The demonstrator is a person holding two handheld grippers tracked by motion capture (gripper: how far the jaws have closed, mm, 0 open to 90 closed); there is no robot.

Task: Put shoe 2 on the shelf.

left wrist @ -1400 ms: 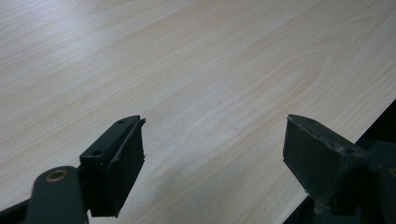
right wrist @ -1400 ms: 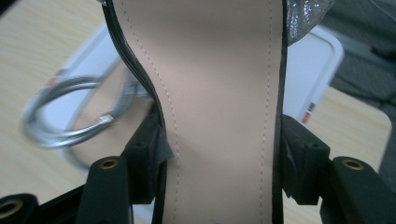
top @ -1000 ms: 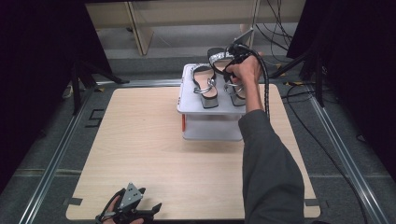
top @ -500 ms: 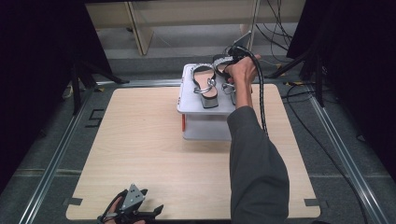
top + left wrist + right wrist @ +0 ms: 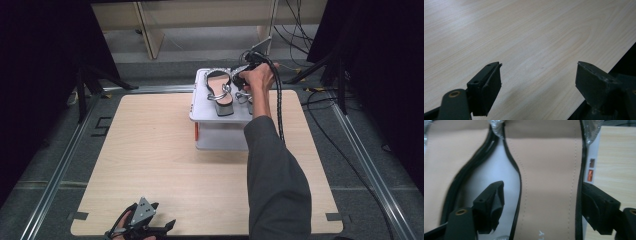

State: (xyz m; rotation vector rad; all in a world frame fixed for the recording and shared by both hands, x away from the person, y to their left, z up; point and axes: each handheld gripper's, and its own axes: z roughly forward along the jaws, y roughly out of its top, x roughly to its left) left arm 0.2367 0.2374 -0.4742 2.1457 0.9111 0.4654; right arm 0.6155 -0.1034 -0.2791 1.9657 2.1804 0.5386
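Sandal set down on the far rack as the right gripper lets go

On the white two-tier rack (image 5: pixel 220 127) at the far side of the bench (image 5: pixel 150 165), the right gripper (image 5: pixel 541 207) has just been opening its jaws, which now stand wide on either side of the right sandal (image 5: pixel 549 185) without pressing it; its tan insole lies flat beside the left sandal (image 5: pixel 220 92). The left gripper (image 5: pixel 537 82) rests at the bench's near left edge, jaws wide and holding nothing. The sandal looks light, with a stiff sole, a blocky heel and soft, glittery straps that would flex or slip; the firmest hold is probably across the narrow waist of the sole, edge to edge.
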